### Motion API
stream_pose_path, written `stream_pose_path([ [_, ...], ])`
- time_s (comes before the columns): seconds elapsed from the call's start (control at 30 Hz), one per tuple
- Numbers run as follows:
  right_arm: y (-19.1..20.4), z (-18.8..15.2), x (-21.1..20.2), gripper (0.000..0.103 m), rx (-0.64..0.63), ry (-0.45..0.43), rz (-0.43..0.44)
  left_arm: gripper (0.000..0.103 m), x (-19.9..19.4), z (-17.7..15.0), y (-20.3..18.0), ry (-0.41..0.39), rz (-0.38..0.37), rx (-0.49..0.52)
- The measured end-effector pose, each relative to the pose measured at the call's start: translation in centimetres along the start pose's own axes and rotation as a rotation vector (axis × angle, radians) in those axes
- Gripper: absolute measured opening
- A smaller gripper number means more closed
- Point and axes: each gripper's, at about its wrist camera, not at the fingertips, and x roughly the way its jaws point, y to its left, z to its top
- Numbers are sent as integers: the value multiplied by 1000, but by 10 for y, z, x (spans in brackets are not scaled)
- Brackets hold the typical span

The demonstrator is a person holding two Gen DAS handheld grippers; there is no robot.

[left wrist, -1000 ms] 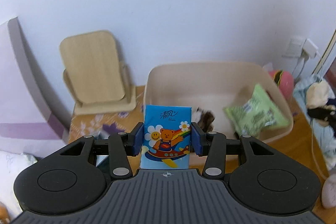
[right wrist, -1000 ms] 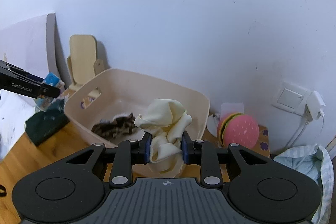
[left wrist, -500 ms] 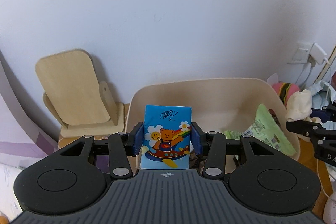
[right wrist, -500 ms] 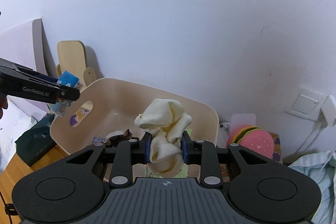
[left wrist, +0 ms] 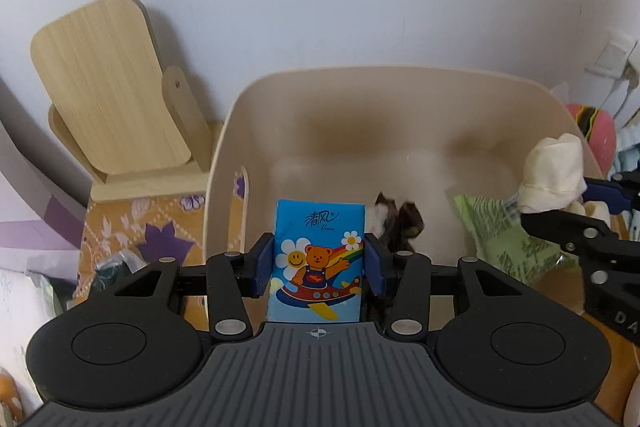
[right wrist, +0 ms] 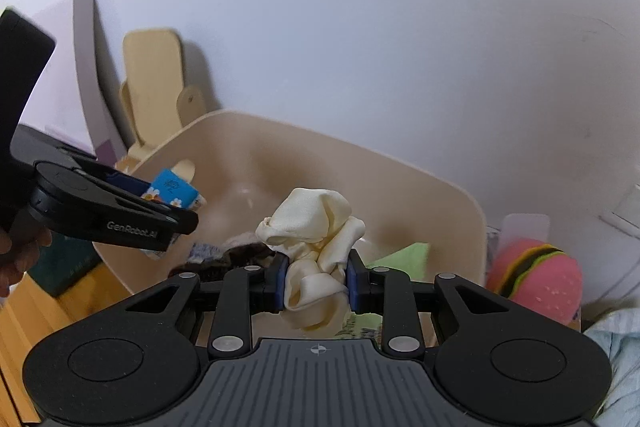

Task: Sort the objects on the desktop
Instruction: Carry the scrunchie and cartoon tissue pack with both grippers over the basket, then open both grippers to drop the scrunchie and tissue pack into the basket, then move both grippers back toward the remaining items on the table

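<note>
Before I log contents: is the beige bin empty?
Not empty: the beige bin already holds a green packet and a dark brown item.

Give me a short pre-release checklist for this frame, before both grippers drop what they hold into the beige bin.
1. Left gripper clamped on the blue tissue pack: ok.
2. Right gripper clamped on the cream scrunchie: ok.
3. Tissue pack over the beige bin opening: ok, near its left wall.
4. Scrunchie over the bin: ok.
5. Free floor in the bin beside the green packet and the dark cloth: ok.
6. Height of either item above the bin floor: cannot tell.
</note>
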Motion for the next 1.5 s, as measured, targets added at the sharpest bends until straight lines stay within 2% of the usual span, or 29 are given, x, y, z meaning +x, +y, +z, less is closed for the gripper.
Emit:
stream_pose_path([
  [0.2,8,-6,11,27,-37,39,3,48,6,-8,-4,22,6,3],
  [0.23,8,-7,12,31,-38,45,2,48,6,-9,-6,23,10,9],
  [0.27,8,-9,13,41,-39,51,0,48,6,-9,-7,23,11,15],
  [0.33,8,-11,14,49,-44,60,-14,50,5,-10,-8,13,10,25],
  [0.4,8,-13,12,56,-47,53,-32,60,2,-11,-9,9,-5,33],
  [0.47,7,-13,5,67,-44,35,-40,70,-1,-11,-10,-9,13,37],
  [0.53,7,-12,-1,78,-41,9,-60,74,-5,-11,-9,-23,25,30],
  [0.67,3,-11,-16,90,-27,-32,-74,75,-16,-13,-2,-36,-9,11],
  [0.8,2,-14,-34,91,-23,-71,-84,76,-35,-18,2,-77,9,26],
  [0.9,1,-17,-44,98,-18,-94,-83,78,-45,-24,9,-96,8,23],
  [1.2,0,-44,-85,103,0,-130,-75,78,-84,-54,23,-144,22,-10],
  [1.5,3,-85,-109,103,21,-104,-32,80,-108,-106,22,-115,20,-2],
])
